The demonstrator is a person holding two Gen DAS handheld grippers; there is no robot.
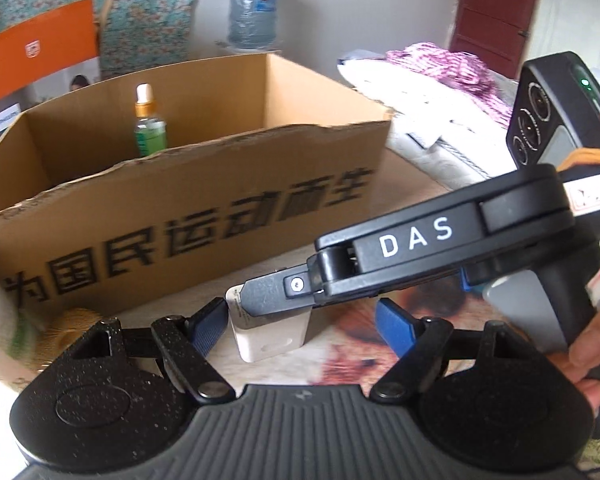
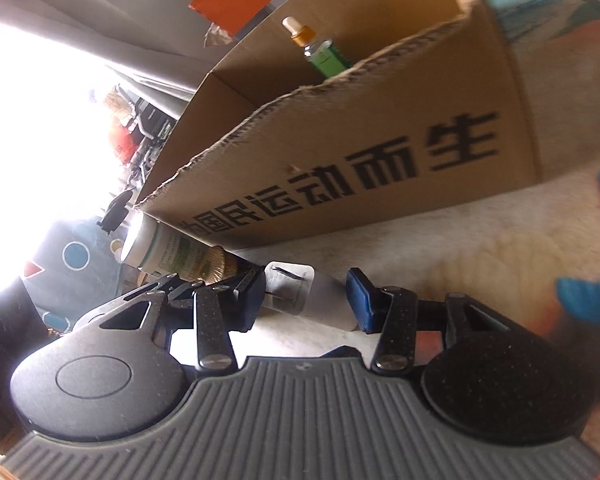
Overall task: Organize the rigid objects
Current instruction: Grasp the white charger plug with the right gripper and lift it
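The right gripper (image 2: 306, 300) clamps a white charger block (image 1: 272, 330) beside the cardboard box (image 1: 204, 200) for packing; the left gripper (image 1: 300, 322) straddles it, jaws wide, not touching.

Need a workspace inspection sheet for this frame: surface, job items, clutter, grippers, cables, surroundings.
Surface: pale tabletop with a printed picture.
Job's things: white block between both grippers' fingers; green dropper bottle upright in the cardboard box; white bottle lying beside the box.
Clutter: golden spool; cloth pile.
Grippers: right gripper fingers clamp the block; left gripper open around it, one finger clear of it.
Cables: nothing seen.
Surroundings: water jug, orange carton, brown door.
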